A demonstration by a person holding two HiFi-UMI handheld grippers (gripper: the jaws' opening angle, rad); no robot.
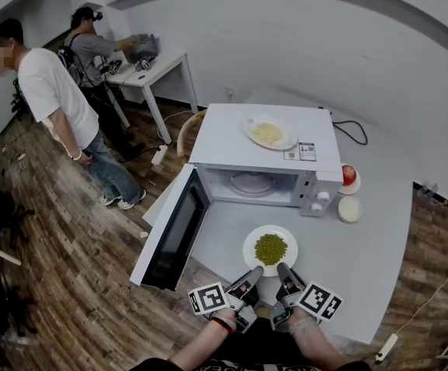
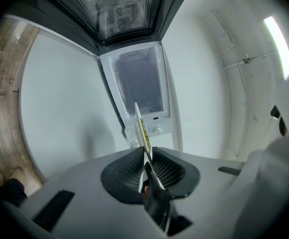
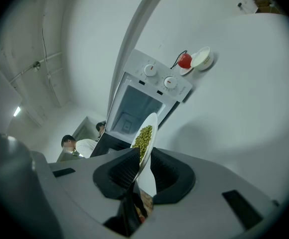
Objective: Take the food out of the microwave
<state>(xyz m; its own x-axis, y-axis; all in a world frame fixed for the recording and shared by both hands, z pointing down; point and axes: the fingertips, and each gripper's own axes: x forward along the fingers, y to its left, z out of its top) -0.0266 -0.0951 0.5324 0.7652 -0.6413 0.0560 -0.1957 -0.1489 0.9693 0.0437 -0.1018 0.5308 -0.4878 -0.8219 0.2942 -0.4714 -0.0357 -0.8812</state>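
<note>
A white plate of green peas (image 1: 270, 249) sits just in front of the open microwave (image 1: 264, 182), over the white table (image 1: 363, 261). My left gripper (image 1: 252, 276) is shut on the plate's near-left rim and my right gripper (image 1: 283, 272) is shut on its near-right rim. In the left gripper view the plate (image 2: 142, 128) shows edge-on, running out from between the pads of the left gripper (image 2: 145, 159). The plate (image 3: 145, 141) is likewise pinched edge-on by the right gripper (image 3: 142, 164) in the right gripper view. The microwave's cavity holds only its glass turntable (image 1: 252, 182).
The microwave door (image 1: 174, 230) swings open to the left. A second plate of yellowish food (image 1: 269, 133) rests on the microwave's top. A red-lidded jar (image 1: 349, 176) and a white bowl (image 1: 349, 209) stand to its right. Two people (image 1: 62, 107) stand on the wooden floor at the far left.
</note>
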